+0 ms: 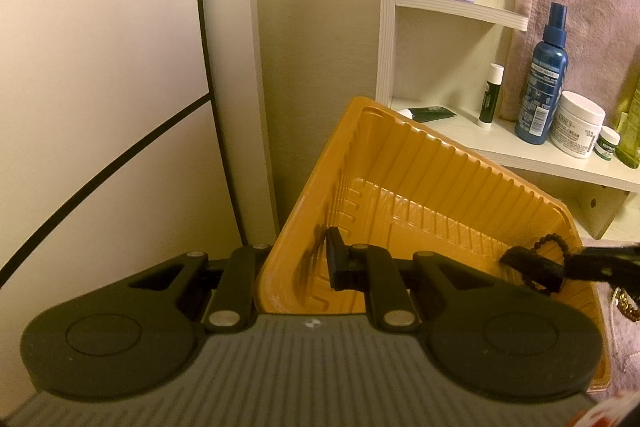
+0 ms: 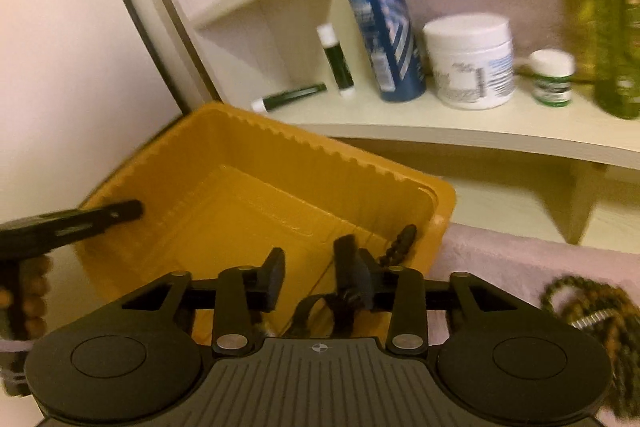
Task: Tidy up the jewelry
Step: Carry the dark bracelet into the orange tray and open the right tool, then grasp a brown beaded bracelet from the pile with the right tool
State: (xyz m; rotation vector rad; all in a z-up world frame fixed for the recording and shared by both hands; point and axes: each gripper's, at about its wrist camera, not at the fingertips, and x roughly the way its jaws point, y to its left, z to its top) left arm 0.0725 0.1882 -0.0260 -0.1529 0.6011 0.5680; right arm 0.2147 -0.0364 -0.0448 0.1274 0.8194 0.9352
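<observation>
Tray: orange ribbed plastic tray [image 1: 420,187], tilted, standing below the pale shelf [image 2: 440,123] and beside the pinkish cloth [image 2: 500,247].
Left gripper [image 1: 316,263]: clamped shut on the near-left wall of the tray; 1 pad sits inside the wall, the other outside it.
Right gripper [image 2: 310,281]: jaws apart, over the right part of the tray.
Black bead bracelet [image 2: 400,243]: hangs at the right gripper's right finger, above the tray floor (the blurred frame does not show a pad pressing on it).
Other jewelry: dark green-brown bead strands [image 2: 592,315] lie on the cloth to the right of the tray; a gold chain [image 1: 626,303] lies just beside the tray's right edge.
Shelf contents: blue spray bottle [image 2: 380,23], white jar [image 2: 470,61], small green-labelled jar [image 2: 552,77], 2 green lip-balm sticks, 1 upright [image 2: 336,61] and 1 lying flat [image 2: 290,97].
</observation>
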